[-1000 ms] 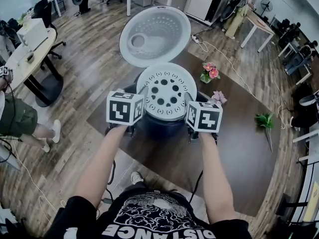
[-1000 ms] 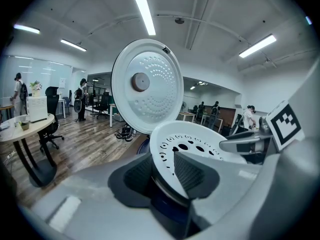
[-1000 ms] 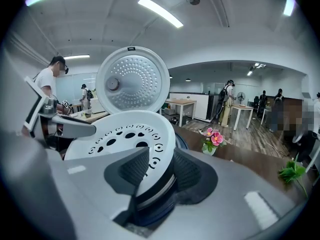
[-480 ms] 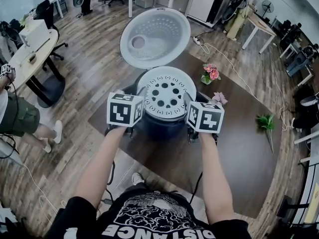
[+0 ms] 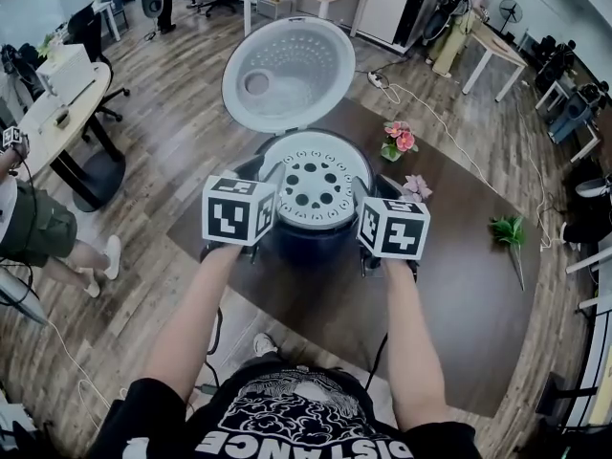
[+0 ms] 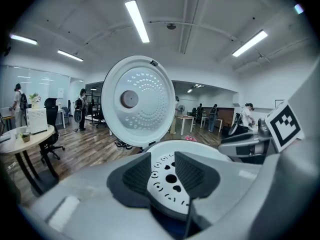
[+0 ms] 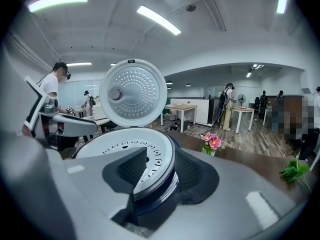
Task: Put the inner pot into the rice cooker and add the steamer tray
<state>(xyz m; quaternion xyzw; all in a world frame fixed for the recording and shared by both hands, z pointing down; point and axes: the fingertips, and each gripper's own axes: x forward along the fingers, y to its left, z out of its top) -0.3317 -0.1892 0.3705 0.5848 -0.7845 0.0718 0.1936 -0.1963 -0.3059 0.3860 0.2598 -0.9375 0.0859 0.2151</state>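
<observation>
- The steamer tray sits lower than a second ago. Then it hung over the mouth of the rice cooker and hid the rim; now it rests in the mouth, with the dark rim showing around it.
- The left tool is clamped on the tray's left edge, as before.
- The right tool has just been opening its jaws. The tray's right edge and the cooker's wall stand between them, and the pads look loose.
- The lid stands open behind the cooker, closing off the far side.
- Right of the cooker stand pink flowers, and a small blossom lies just beside the right tool.
- A green sprig lies well apart, farther right — bare surface lies between.
- Left of the cooker the surface's edge is near; in front, bare surface runs toward the person.
</observation>
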